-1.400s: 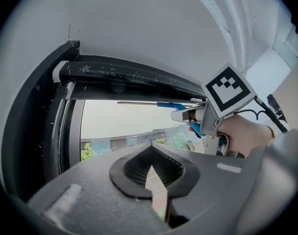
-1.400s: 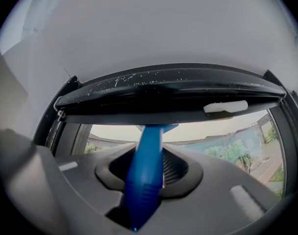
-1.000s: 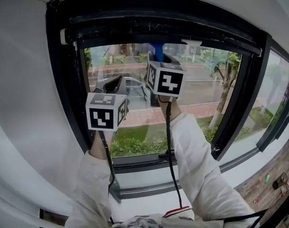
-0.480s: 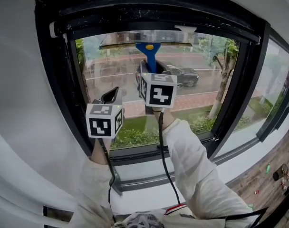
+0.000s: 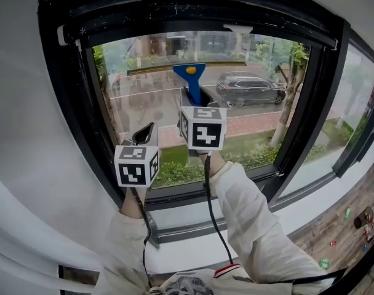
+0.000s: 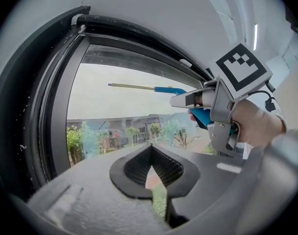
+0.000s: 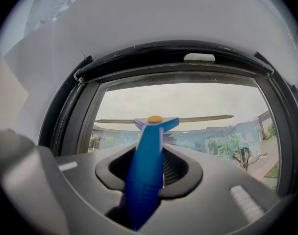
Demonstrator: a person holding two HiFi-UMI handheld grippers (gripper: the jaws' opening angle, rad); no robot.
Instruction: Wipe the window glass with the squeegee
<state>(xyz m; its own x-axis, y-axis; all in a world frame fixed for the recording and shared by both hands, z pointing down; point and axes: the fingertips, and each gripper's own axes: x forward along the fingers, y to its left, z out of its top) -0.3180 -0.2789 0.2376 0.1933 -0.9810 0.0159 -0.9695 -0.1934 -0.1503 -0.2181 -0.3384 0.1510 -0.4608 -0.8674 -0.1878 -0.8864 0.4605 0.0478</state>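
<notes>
Jaws on my right hand-held gripper (image 7: pixel 150 166) are clamped on the blue handle of the squeegee (image 5: pixel 190 78), which stands up between them and slightly tilted in the right gripper view. At the top of the handle sits a yellow button, and from there the long thin blade runs level to both sides, across the upper part of the window glass (image 5: pixel 254 121). The blade looks to be at the pane, though I cannot tell how firmly it presses.

My left hand-held gripper (image 6: pixel 150 166) has its jaws pressed together with nothing between them. It is held lower than the right one and to its left, near the left upright of the black window frame (image 5: pixel 73 103), apart from the squeegee.

Through the glass I see a dark car (image 5: pixel 250 89) on a road, a strip of grass and some trees. White sleeves (image 5: pixel 248 220) reach up from the bottom of the head view towards both grippers.
</notes>
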